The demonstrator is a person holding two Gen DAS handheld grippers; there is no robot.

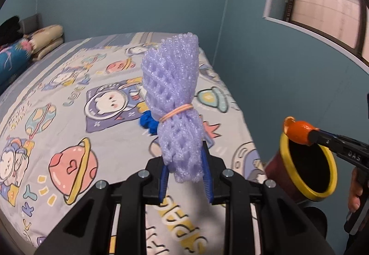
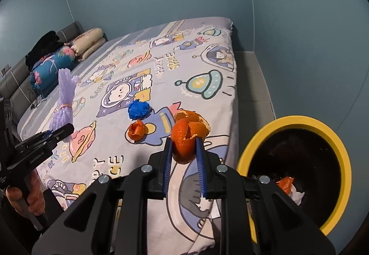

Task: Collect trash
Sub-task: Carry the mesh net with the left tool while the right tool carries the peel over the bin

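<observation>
Left tool (image 1: 184, 176) clamps the purple foam-net bundle (image 1: 177, 102). Right tool (image 2: 184, 158) pinches curled orange peel (image 2: 184, 137) near the bed's (image 2: 207, 66) corner, beside the yellow-rimmed round bin (image 2: 297, 122).

From my left hand-held gripper (image 1: 184, 176) the foam net bundle (image 1: 175, 102) stands up between the jaws, above the bed (image 1: 69, 98). My right hand-held gripper (image 2: 184, 151) has a piece of orange peel (image 2: 184, 137) between its jaws, and the bin (image 2: 332, 139) stands on the floor to its right, beside the bed's edge, with scraps inside. On the bed beyond lie a crumpled wad (image 2: 138, 109) and, nearer me, a second peel (image 2: 137, 131). Pillows (image 2: 90, 44) are stacked at the far left end.
</observation>
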